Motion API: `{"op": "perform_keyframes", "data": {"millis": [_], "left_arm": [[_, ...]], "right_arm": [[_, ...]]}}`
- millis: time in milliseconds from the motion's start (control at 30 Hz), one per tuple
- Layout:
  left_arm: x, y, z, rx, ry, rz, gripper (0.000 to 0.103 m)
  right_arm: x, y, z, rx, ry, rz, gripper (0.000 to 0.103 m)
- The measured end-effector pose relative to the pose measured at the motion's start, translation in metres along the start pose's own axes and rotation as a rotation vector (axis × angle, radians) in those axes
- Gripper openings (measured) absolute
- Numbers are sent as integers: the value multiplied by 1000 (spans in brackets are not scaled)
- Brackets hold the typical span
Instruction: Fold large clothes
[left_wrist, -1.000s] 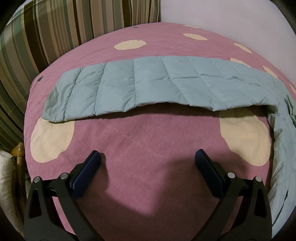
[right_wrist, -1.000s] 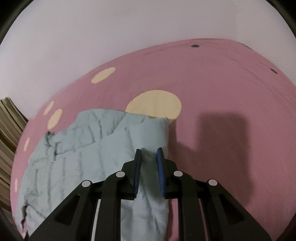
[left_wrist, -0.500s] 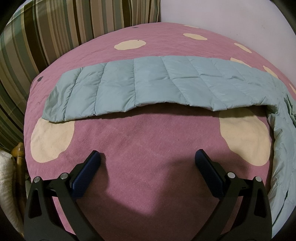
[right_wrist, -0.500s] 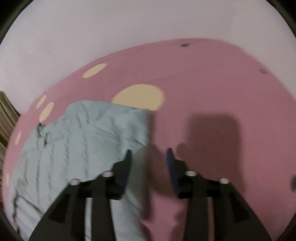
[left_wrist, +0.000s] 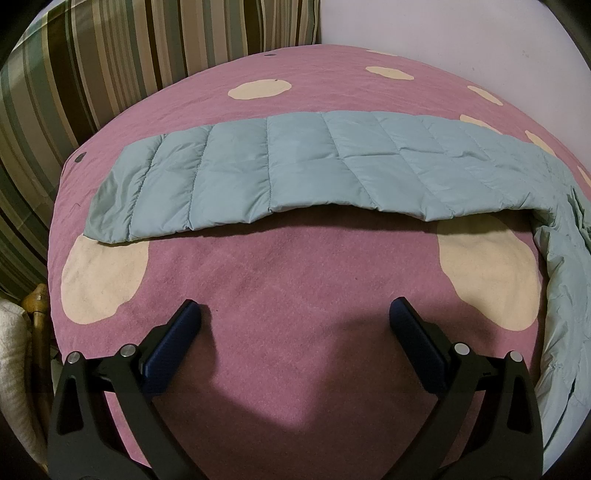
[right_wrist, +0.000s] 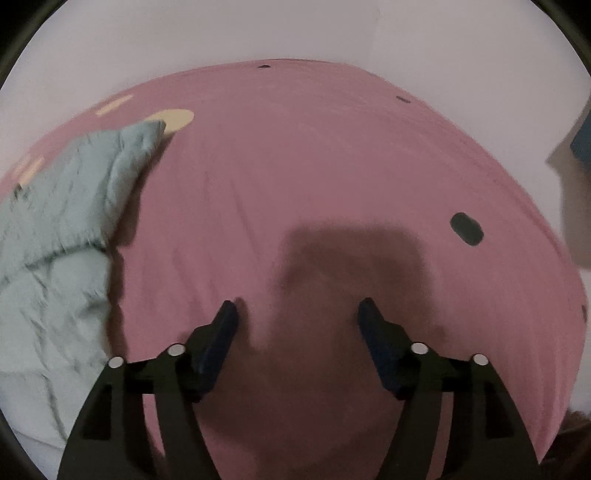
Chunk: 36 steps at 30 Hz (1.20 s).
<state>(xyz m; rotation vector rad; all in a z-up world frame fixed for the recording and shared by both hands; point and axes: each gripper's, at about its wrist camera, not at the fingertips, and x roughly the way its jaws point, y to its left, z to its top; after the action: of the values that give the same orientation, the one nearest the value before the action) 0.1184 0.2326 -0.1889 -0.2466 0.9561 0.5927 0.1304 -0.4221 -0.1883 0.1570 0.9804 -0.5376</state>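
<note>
A pale blue-green quilted puffer garment (left_wrist: 314, 170) lies stretched flat across a pink bedspread (left_wrist: 295, 280) with cream spots, one long panel running left to right and bending down along the right edge. My left gripper (left_wrist: 295, 314) is open and empty, hovering over bare bedspread in front of the garment. In the right wrist view the garment's rumpled end (right_wrist: 62, 236) lies at the left. My right gripper (right_wrist: 297, 310) is open and empty over bare pink bedspread (right_wrist: 332, 177), well to the right of the garment.
A striped curtain (left_wrist: 110, 62) hangs behind the bed at the left and a pale wall (left_wrist: 461, 33) at the back right. A wooden post (left_wrist: 35, 302) and white cloth stand off the bed's left edge. A dark blue object (right_wrist: 581, 144) sits at the right edge.
My right gripper opened, let go of the garment's end and swung right, away from it. The garment now lies loose at the left. The left gripper has not moved.
</note>
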Motion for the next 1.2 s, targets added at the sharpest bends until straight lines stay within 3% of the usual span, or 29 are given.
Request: {"op": "perform_keyframes", "data": {"millis": [67, 367, 567, 767, 1000, 1100, 1200], "left_arm": [[0, 0, 0, 0, -1, 0, 101], [0, 0, 0, -3, -2, -5, 101], [-11, 16, 1, -19, -6, -90, 101], [-23, 65, 17, -86, -58, -125, 101], [-12, 157, 41, -232, -52, -179, 101], [2, 180, 48, -247, -27, -197, 96], [21, 195, 52, -302, 26, -284, 91]], "right_arm": [[1, 1, -4, -14, -23, -39, 76], [7, -14, -5, 51, 3, -17, 87], [-4, -11, -13, 53, 2, -26, 88], [-6, -10, -18, 55, 1, -31, 88], [-6, -10, -17, 52, 1, -32, 89], [-6, -10, -16, 51, 1, -35, 89], [-6, -9, -16, 51, 0, -38, 89]]}}
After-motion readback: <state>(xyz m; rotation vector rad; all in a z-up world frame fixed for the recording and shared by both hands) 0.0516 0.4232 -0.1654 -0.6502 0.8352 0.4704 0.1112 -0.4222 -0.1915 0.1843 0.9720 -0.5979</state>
